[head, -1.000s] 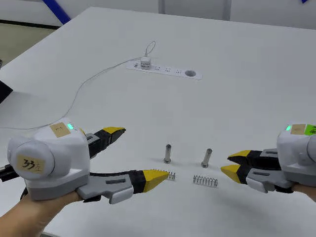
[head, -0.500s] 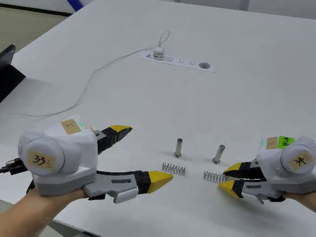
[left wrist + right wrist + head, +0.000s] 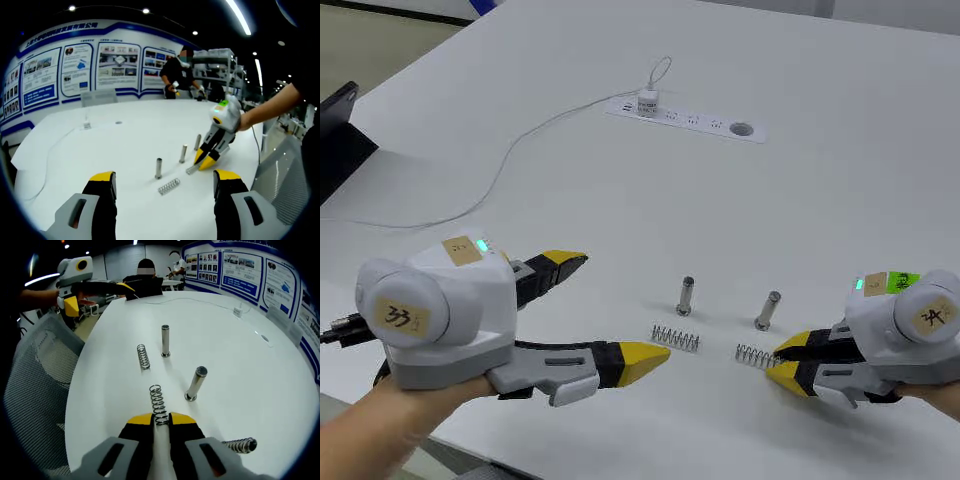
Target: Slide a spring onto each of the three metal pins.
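Two upright metal pins (image 3: 686,296) (image 3: 767,310) stand on the white table. One spring (image 3: 676,338) lies loose in front of the left pin. My right gripper (image 3: 788,360) has its jaws almost together on the near end of the other spring (image 3: 158,402), which still lies flat on the table. A third pin (image 3: 240,444) with a coil around it shows at the lower right of the right gripper view. My left gripper (image 3: 610,312) hovers wide open to the left of the loose spring (image 3: 169,186), with nothing between its jaws.
A white power strip (image 3: 692,118) with a plugged charger and a cable trailing left lies at the far side of the table. A dark object (image 3: 340,140) sits at the left edge. A mesh chair (image 3: 35,385) stands beside the table. A person (image 3: 180,75) stands beyond it.
My right gripper has moved left to the right-hand spring, and its tips now sit on the spring's end. The left gripper has barely moved and stays open. The head camera has shifted.
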A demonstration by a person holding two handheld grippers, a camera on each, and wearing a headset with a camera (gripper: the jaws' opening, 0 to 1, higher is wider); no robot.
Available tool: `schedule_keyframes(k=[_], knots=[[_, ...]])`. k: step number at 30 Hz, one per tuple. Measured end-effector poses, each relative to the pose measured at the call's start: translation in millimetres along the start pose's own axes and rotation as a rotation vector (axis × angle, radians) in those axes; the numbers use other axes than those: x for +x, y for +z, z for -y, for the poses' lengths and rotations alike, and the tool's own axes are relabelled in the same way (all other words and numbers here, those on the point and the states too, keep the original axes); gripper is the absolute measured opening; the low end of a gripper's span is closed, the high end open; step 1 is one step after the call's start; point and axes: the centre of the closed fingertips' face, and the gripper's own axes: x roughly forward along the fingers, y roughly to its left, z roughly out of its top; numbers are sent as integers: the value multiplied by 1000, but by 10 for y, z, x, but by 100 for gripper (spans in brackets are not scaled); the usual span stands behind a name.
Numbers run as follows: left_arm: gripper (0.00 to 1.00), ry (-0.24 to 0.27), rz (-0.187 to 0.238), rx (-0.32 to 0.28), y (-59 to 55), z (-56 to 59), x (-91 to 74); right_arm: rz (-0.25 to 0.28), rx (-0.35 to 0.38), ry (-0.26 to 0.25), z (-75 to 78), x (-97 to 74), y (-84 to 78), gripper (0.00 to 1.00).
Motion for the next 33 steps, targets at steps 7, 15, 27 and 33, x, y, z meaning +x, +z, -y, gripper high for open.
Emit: schedule_keyframes(k=[7, 15, 27, 33], knots=[[82, 0, -6, 19, 32, 47, -9, -12, -3, -12, -24, -4, -13, 11], [81, -22, -9, 41, 105, 122, 17, 34, -26, -17, -71, -185, 161, 11], [79, -125, -3, 115, 322, 365, 232, 103, -202, -44, -133, -668, 698, 11], [79, -186, -3, 154, 432, 490, 358, 122, -278, -65, -159, -819, 846, 11]])
